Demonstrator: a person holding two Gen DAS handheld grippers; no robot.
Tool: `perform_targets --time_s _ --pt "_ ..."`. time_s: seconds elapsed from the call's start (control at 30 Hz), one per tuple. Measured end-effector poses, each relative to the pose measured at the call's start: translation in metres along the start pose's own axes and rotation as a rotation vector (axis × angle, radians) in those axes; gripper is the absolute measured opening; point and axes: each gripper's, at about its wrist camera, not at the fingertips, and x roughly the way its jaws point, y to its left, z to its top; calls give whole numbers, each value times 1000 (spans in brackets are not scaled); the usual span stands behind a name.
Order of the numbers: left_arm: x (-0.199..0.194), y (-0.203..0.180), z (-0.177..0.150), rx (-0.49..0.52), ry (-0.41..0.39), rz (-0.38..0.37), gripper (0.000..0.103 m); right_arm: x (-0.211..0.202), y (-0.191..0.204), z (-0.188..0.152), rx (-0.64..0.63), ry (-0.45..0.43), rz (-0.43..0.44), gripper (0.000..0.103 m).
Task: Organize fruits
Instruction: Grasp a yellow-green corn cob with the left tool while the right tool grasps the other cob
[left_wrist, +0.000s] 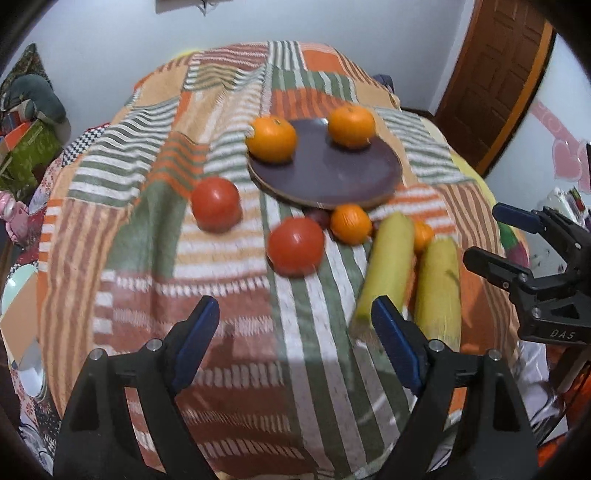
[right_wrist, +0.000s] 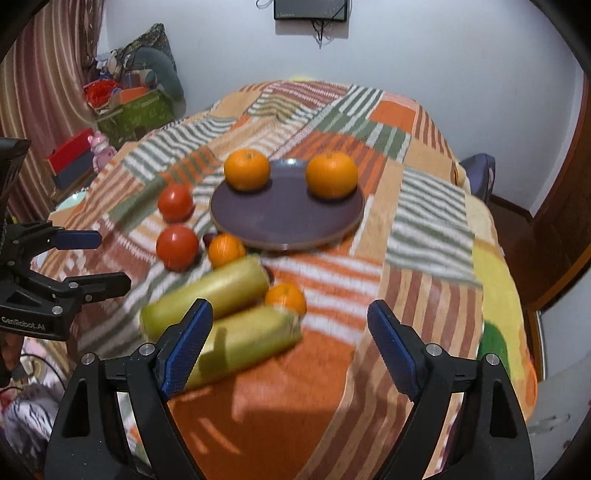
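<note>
A dark purple plate (left_wrist: 325, 173) (right_wrist: 288, 218) lies on the striped blanket with two oranges (left_wrist: 272, 139) (left_wrist: 351, 125) on its far rim. Nearer lie two red tomatoes (left_wrist: 216, 204) (left_wrist: 295, 245), two small oranges (left_wrist: 351, 224) (left_wrist: 423, 236) and two long yellow-green fruits (left_wrist: 388, 266) (left_wrist: 439, 288) side by side. My left gripper (left_wrist: 295, 332) (right_wrist: 107, 260) hangs open over the blanket, short of the tomatoes, with nothing between its fingers. My right gripper (right_wrist: 291, 332) (left_wrist: 487, 236) is open and empty, its left finger (right_wrist: 188, 343) in front of the nearer long fruit (right_wrist: 243, 343).
The blanket (right_wrist: 424, 229) covers a rounded bed top that falls away on all sides. A small dark fruit (left_wrist: 319, 218) peeks out under the plate's near edge. Boxes and cushions (right_wrist: 133, 103) are piled by the far left wall. A wooden door (left_wrist: 491, 74) stands at the right.
</note>
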Motion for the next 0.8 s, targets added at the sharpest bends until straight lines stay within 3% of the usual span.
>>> perform_targets --time_s 0.43,0.63,0.8 --pt "24 -15 -26 24 84 -28 89 8 -8 -31 48 78 3 84" --pt "19 -32 -15 79 41 2 89 11 -14 -33 53 85 -22 84" --pt "20 -42 1 67 19 -49 90 12 -26 -31 75 78 -45 84"
